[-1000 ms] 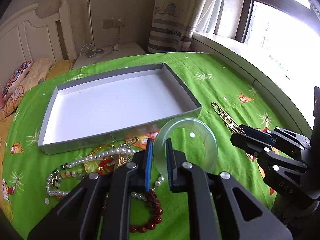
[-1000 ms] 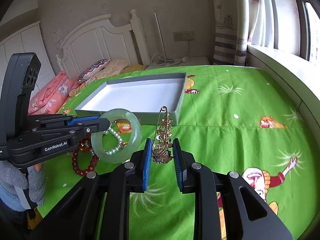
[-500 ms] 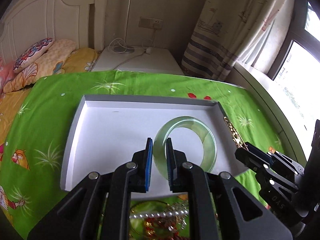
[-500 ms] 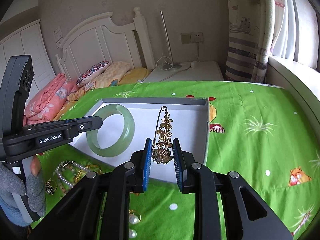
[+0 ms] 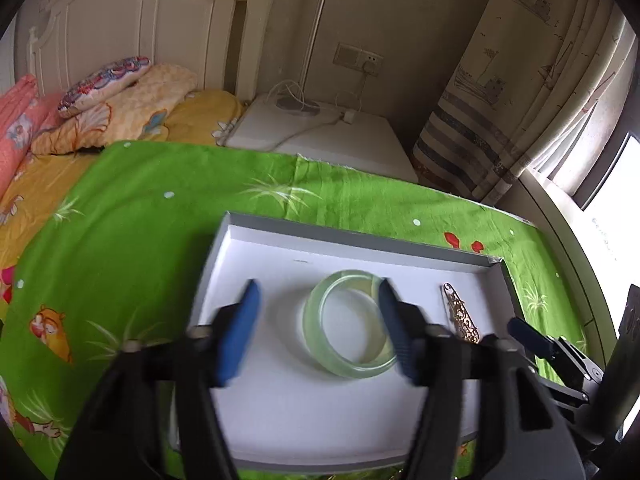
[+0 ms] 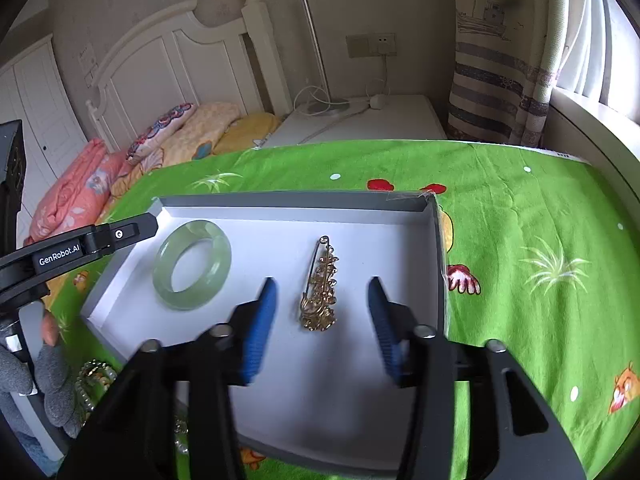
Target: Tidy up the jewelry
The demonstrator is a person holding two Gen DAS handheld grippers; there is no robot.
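A pale green jade bangle (image 5: 347, 325) lies flat inside the grey-rimmed white tray (image 5: 280, 232); it also shows in the right wrist view (image 6: 192, 265). My left gripper (image 5: 320, 332) is open above it, jaws wide on either side, holding nothing. A gold filigree brooch pin (image 6: 320, 285) lies in the tray (image 6: 296, 199) to the bangle's right; it also shows in the left wrist view (image 5: 462, 314). My right gripper (image 6: 322, 324) is open over the brooch and empty.
The tray sits on a green cartoon-print cloth (image 6: 520, 216) over a bed. Pearl and gold jewelry (image 6: 94, 376) lies on the cloth at the tray's near left corner. Pillows (image 5: 120, 96), a headboard, a white nightstand (image 6: 360, 120) and curtains stand beyond.
Both grippers opened. The bangle dropped from the left gripper and the brooch from the right; both now lie on the tray floor. Both grippers moved forward over the tray.
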